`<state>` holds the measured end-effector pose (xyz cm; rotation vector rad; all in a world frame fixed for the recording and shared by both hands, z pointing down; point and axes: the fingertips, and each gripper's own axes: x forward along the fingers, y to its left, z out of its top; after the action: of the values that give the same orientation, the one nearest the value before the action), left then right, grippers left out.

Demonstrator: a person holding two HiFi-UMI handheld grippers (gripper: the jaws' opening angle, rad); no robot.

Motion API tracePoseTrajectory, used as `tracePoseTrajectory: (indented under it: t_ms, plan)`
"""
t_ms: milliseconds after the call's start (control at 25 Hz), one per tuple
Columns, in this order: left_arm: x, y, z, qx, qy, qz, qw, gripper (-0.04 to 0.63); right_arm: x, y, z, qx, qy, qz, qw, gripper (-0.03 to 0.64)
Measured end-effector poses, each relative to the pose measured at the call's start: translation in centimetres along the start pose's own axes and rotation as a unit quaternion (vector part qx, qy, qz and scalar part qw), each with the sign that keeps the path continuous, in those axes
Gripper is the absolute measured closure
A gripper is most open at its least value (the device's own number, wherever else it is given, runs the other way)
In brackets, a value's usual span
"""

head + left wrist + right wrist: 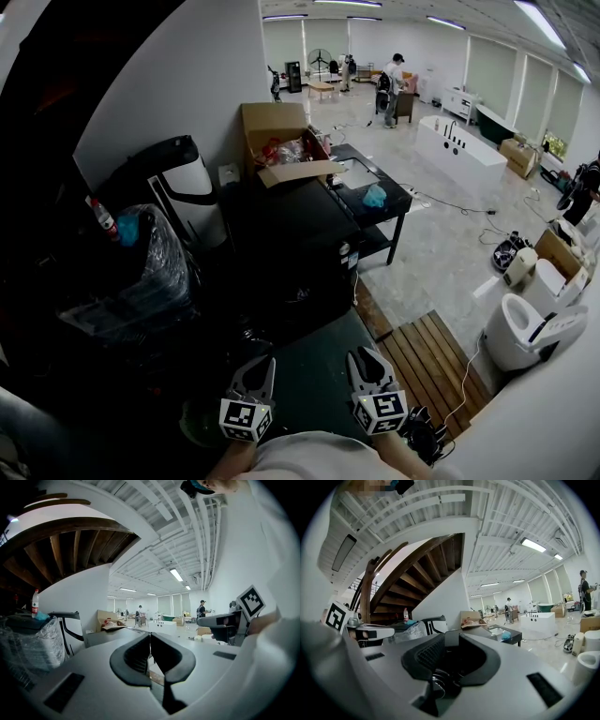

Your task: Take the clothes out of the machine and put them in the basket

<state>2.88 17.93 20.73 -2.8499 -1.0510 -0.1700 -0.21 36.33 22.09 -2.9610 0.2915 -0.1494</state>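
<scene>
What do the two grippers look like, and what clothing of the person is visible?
Both the left gripper and the right gripper have pale grey bodies with dark, ribbed jaws tapering to a point. Each carries a cube printed with black-and-white square markers. The person wears a light-coloured top.

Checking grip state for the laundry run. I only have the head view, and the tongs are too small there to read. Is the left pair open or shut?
Observer: Shut. In the left gripper view the left tongs meet along a thin line, with nothing between them.
Operator: And the right?
Observer: The right gripper view shows the right tongs a little apart, with no cloth in the gap.
Operator: Anything overhead that I can't see?
Observer: Yes, a wooden staircase climbs above, on the left side of the right gripper view.
</scene>
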Motion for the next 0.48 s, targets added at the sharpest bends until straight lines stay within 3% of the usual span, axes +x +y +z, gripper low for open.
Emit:
tracePoseTrajectory:
  t_ms: [120,480]
  plan:
    - [-0.14,0.04,-0.01,0.0,-0.001,0.002,1.0,0.575,0.0,0.0,-0.09,0.002,-0.001,0.004,1.0,0.46]
    - [-0.5,0.16,-0.1,-0.002,0.0,0.007,1.0,0.575,-0.02,0.16,0.11,0.008,-0.008,0.007,1.0,0.37]
